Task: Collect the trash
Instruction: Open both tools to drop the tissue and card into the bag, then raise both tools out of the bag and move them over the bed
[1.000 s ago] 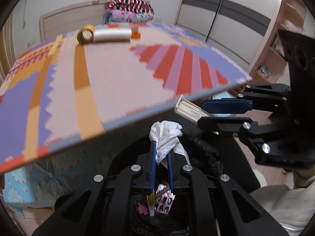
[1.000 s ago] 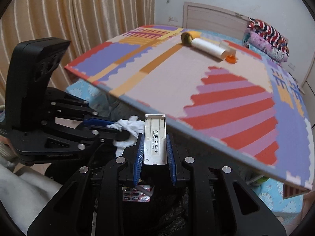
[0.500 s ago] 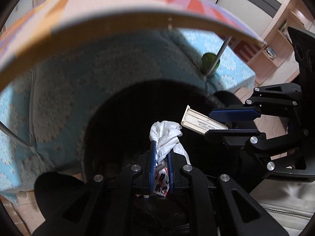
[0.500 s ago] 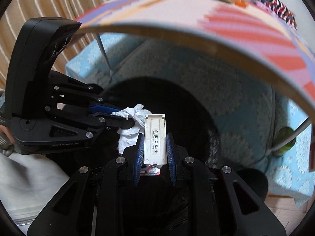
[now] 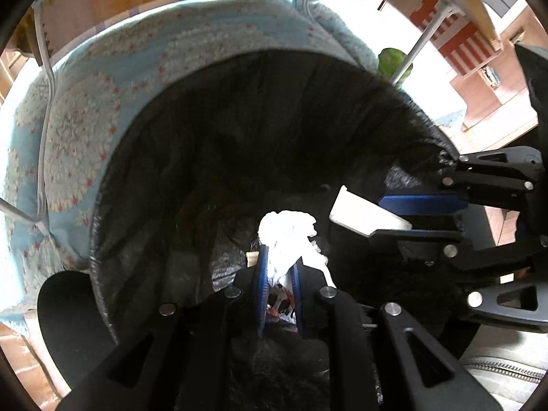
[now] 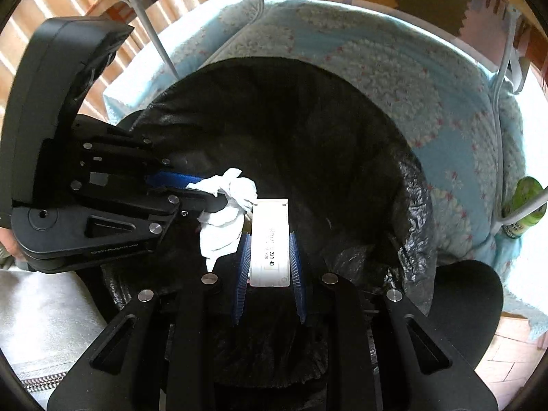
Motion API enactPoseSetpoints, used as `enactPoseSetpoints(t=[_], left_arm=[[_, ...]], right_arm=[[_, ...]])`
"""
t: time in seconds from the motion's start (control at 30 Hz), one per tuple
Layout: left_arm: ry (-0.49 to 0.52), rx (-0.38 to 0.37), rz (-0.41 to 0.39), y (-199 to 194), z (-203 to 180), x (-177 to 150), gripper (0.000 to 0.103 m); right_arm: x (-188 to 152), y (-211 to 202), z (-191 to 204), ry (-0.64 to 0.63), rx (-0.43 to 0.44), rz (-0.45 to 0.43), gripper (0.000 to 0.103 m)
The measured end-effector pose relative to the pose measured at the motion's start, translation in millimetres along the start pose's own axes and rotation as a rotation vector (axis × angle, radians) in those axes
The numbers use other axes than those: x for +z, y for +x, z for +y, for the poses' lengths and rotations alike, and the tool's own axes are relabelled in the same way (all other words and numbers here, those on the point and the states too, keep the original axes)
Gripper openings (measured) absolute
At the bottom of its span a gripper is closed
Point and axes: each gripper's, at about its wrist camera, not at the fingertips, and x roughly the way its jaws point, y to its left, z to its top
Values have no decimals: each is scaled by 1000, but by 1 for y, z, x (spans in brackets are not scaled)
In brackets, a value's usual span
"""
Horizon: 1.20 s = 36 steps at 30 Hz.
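**Two pieces of trash poised over a black-lined bin**

A crumpled white tissue [image 5: 287, 236] sits pinched at its lower end, its bunched top free above the open mouth of the trash bin [image 5: 191, 157], which is lined with a glossy black bag. Just to its right, a flat white plastic strip [image 6: 270, 239] with printed black characters is gripped by its long edges, its far end reaching out over the bin's dark interior.
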Motion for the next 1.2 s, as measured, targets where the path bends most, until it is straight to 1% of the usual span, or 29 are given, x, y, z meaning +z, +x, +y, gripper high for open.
enactPoseSetpoints(t=[0.03, 0.07, 0.1, 0.13, 0.17, 0.2, 0.37, 0.43, 0.5, 0.63, 0.93, 1.2], left_arm=[[-2, -8, 4, 1, 0, 0, 12], [0, -13, 5, 1, 0, 0, 16], [5, -10, 4, 2, -1, 0, 26], [9, -4, 1, 2, -3, 0, 32], [13, -1, -3, 1, -4, 0, 46], [21, -5, -13, -1, -6, -1, 51], [26, 4, -19, -2, -7, 0, 51], [20, 5, -24, -3, -6, 1, 51], [20, 6, -31, -5, -6, 2, 51], [23, 4, -49, -13, -7, 2, 51], [42, 9, -145, -52, -11, 4, 51], [86, 17, -288, -105, -15, 10, 51]], right_arm=[[0, 1, -2, 2, 3, 2, 23], [-1, 3, -2, 5, 4, 4, 23], [-2, 4, -3, 9, 5, 7, 23], [-2, 4, -4, 11, 6, 9, 23], [-2, 4, -4, 15, 7, 8, 23], [-2, 4, -3, 16, 8, 5, 23], [-2, 5, -4, 17, 9, 6, 24], [-2, 4, -3, 19, 5, 5, 26], [-1, 4, -4, 20, 4, 1, 35], [0, 0, -3, 15, 2, -11, 35], [3, -20, 1, 4, -1, -58, 35], [12, -53, 2, -11, -21, -136, 35]])
